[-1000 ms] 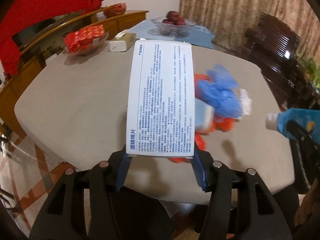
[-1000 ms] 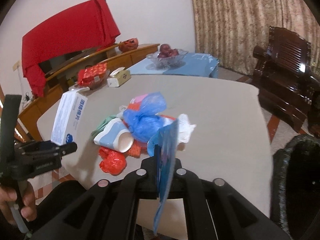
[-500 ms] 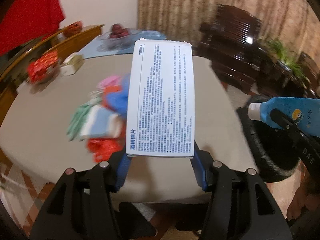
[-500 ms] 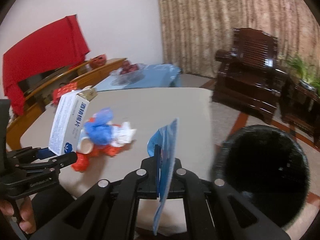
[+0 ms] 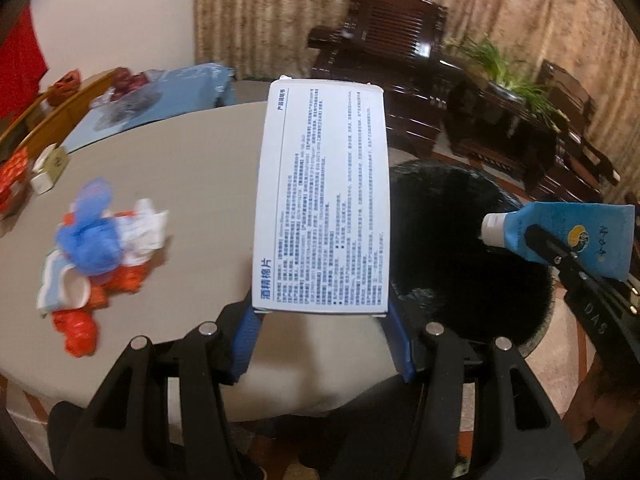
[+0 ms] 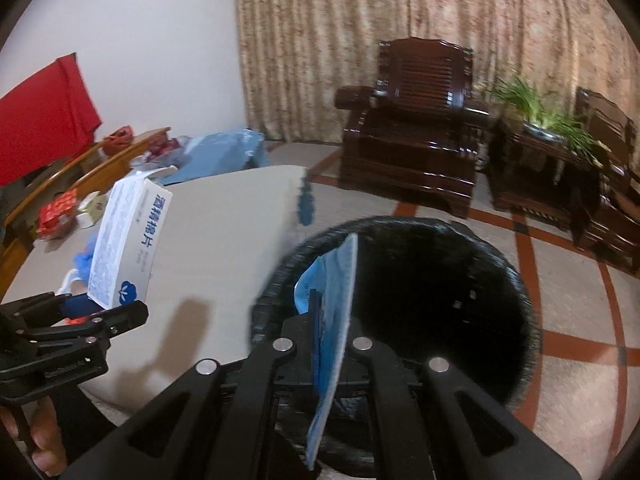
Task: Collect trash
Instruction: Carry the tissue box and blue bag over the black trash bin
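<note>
1. While the right gripper (image 6: 324, 340) pinches the flat blue tube (image 6: 334, 308) above the black bin (image 6: 500, 280), ready to drop,
2. the left gripper (image 5: 322, 344) clamps the white box (image 5: 322, 200) at the table (image 5: 192, 160) edge, near the bin for the same reason.
3. More trash (image 5: 96, 248) lies on the table.

Your box (image 5: 322, 204): blue heading "酒精棉片" along one edge, repeated on its side; the fine print is illegible. Your right gripper (image 5: 560, 258): "DAS" on the body.

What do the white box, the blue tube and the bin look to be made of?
White box: seemingly matte printed cardboard, with crisp edges and an end flap. Blue tube: probably soft plastic, flattened at its crimped end. Bin: dark, likely lined with a black plastic bag, rim wrinkled.
</note>
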`<state>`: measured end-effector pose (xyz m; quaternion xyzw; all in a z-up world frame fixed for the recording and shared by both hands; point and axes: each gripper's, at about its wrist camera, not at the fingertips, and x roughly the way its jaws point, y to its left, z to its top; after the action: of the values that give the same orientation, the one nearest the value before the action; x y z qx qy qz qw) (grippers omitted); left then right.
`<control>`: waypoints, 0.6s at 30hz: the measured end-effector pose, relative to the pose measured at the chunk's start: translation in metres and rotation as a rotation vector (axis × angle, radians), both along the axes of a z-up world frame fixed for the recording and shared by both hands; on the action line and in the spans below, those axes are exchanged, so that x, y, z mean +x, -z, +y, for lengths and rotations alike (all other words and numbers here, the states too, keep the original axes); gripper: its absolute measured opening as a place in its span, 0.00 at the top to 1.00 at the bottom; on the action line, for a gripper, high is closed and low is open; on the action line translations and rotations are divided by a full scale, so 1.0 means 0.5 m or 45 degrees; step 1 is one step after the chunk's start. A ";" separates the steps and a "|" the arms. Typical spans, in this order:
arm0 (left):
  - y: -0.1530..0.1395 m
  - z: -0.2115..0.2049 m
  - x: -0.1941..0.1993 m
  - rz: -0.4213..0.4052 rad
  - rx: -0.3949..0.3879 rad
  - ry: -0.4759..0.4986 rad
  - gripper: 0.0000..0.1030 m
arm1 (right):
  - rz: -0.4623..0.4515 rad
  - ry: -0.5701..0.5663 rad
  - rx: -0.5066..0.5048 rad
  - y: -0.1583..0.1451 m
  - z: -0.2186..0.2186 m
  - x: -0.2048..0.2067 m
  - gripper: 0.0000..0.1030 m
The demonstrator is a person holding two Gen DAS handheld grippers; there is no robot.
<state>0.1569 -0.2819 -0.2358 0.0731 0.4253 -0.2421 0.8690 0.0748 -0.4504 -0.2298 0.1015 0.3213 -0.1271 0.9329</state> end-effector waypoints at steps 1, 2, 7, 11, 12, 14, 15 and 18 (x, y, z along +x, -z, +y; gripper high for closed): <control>0.004 -0.019 -0.002 0.002 0.000 0.013 0.48 | 0.005 0.013 0.004 0.006 -0.014 -0.004 0.98; 0.009 -0.036 -0.006 0.007 0.001 0.025 0.48 | 0.011 0.026 0.006 0.013 -0.028 -0.008 0.98; 0.038 -0.120 -0.014 0.065 0.017 0.096 0.48 | 0.053 0.058 0.026 0.043 -0.085 -0.013 0.98; 0.071 -0.182 -0.021 0.108 0.043 0.158 0.48 | 0.107 0.080 0.051 0.075 -0.123 -0.008 0.98; 0.082 -0.198 -0.023 0.125 0.050 0.172 0.48 | 0.123 0.087 0.065 0.085 -0.135 -0.005 0.98; 0.100 -0.216 -0.023 0.146 0.062 0.198 0.48 | 0.149 0.094 0.078 0.100 -0.146 -0.003 0.98; 0.109 -0.225 -0.023 0.157 0.073 0.207 0.48 | 0.161 0.096 0.081 0.107 -0.149 -0.003 0.98; 0.137 -0.246 -0.019 0.188 0.100 0.217 0.48 | 0.195 0.094 0.082 0.127 -0.161 0.002 0.98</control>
<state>0.1473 -0.4050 -0.3042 0.1249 0.4894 -0.3031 0.8081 0.0760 -0.5309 -0.2932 0.1332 0.3917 -0.1583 0.8965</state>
